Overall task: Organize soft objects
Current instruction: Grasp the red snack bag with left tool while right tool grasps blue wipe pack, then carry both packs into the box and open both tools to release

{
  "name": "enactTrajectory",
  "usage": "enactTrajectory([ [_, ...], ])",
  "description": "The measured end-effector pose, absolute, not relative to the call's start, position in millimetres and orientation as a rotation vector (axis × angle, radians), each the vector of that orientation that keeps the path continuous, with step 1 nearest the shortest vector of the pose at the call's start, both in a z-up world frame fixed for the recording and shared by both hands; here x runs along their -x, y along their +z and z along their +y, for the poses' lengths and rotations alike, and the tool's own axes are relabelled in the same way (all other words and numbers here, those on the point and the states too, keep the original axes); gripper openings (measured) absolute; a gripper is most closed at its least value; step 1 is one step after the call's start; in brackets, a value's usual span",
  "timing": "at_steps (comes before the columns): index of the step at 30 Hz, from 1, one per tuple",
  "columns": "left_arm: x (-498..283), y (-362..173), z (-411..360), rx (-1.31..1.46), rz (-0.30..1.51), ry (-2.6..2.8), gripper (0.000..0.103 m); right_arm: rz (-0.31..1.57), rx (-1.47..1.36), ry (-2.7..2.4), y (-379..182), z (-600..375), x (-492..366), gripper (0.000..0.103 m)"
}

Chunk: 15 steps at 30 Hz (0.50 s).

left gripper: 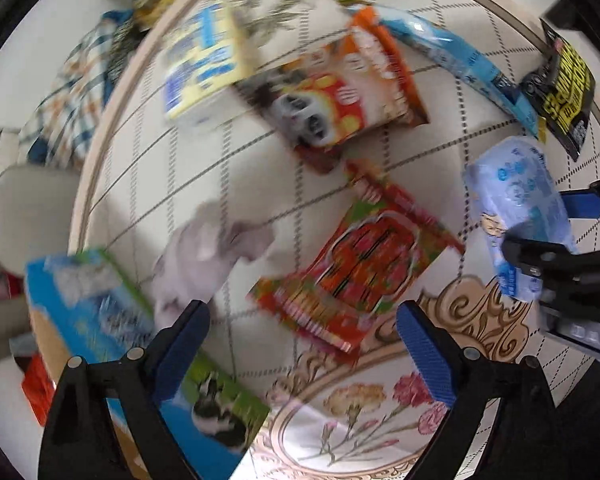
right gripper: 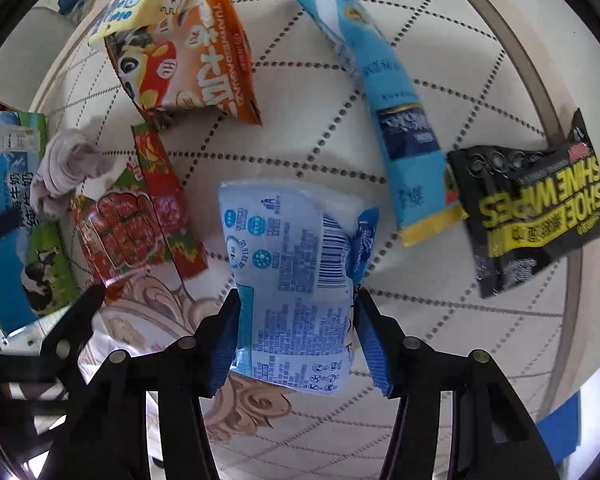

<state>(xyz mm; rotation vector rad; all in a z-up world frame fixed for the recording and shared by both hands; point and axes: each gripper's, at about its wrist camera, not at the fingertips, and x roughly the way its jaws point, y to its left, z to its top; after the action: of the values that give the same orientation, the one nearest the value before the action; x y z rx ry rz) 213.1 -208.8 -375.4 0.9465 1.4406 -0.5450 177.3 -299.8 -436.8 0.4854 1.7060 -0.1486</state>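
Here, right claw [right gripper: 296, 340] grips one tissue pack [right gripper: 296, 264]; left claw [left gripper: 300, 344] gapes; seven packets scattered.

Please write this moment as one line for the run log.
right gripper: shut on light blue tissue pack | left gripper: open, holds nothing | red-green snack bag: lies on table

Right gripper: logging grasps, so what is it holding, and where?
The right gripper is shut on the pale blue tissue pack, fingers squeezing its lower sides. The left gripper holds nothing.
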Motion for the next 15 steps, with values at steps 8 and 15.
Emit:
enactTrajectory([
  [8,-210,-414,-235,-0.987,1.530,-0.602,0.053,1.732,-0.516,-0.163,-441,-323,-147,0.065],
  [15,-219,-405,-215,-0.722,1.623,-0.496,0.043,1.725,-0.568,-0.181,-450,-329,-129,0.054],
])
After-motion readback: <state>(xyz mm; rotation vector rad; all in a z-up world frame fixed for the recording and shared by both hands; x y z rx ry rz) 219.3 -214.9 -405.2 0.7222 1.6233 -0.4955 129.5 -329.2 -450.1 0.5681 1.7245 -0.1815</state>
